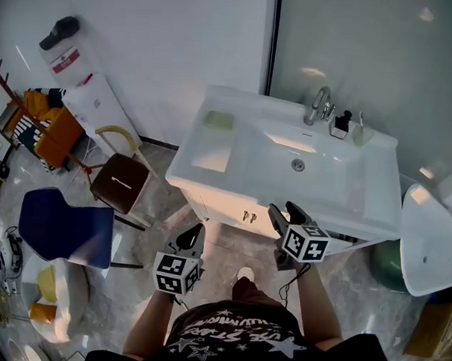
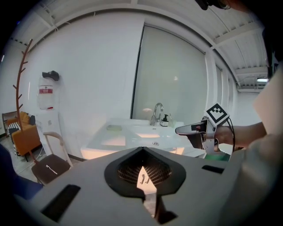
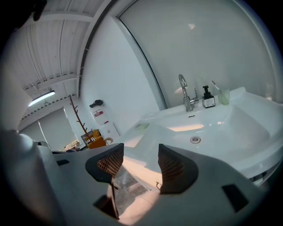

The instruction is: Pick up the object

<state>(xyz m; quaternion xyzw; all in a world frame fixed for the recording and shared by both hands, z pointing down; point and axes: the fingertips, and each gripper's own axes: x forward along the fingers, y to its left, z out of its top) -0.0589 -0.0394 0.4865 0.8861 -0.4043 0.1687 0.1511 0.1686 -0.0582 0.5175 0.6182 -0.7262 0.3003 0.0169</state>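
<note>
A white sink vanity (image 1: 211,175) stands in front of me. On its left counter lies a small pale green pad (image 1: 220,120), also seen in the left gripper view (image 2: 114,128) and the right gripper view (image 3: 141,126). By the faucet (image 1: 319,105) stand a black-topped soap dispenser (image 1: 341,123) and a cup (image 1: 362,134). My left gripper (image 1: 191,238) hangs in front of the vanity with its jaws shut and nothing in them. My right gripper (image 1: 286,214) is open and empty just before the vanity's front edge. Both are well short of the counter items.
A brown chair (image 1: 121,180) and a blue chair (image 1: 59,225) stand at the left, with a water dispenser (image 1: 81,80) and an orange seat (image 1: 52,135) behind them. A white rounded fixture (image 1: 429,241) and a green ball (image 1: 390,265) are at the right.
</note>
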